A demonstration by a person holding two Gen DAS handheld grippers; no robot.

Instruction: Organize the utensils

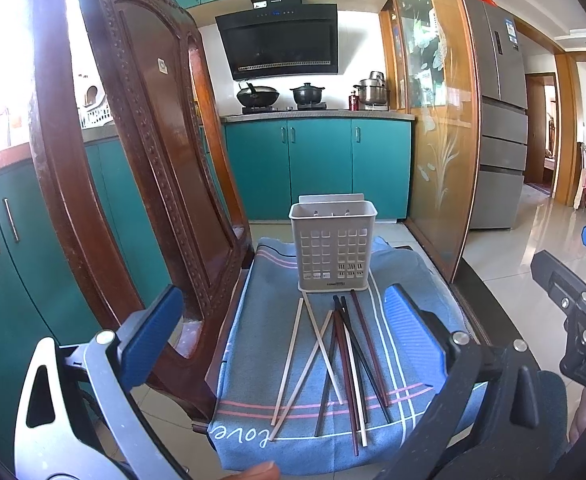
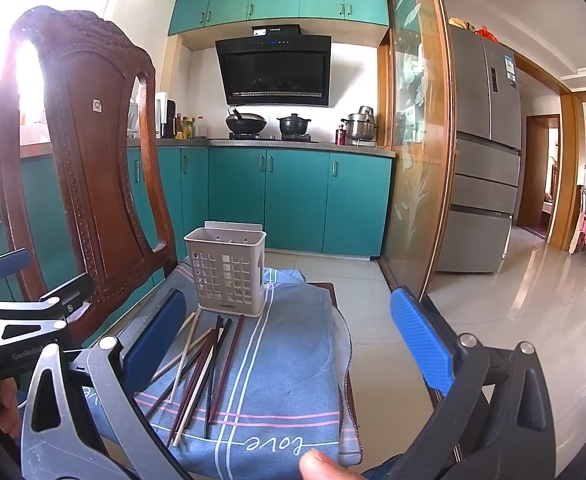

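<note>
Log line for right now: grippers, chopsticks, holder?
left gripper: open, empty | right gripper: open, empty | chopsticks: loose pile on cloth | holder: upright, behind pile | step: none picked up

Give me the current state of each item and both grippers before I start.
Left gripper: jaws open, holding nothing.
Right gripper: jaws open, holding nothing.
Chopsticks: loose, criss-crossed on the cloth, none in the holder.
Utensil holder: upright, looks empty.
Blue cloth: spread flat under everything.
</note>
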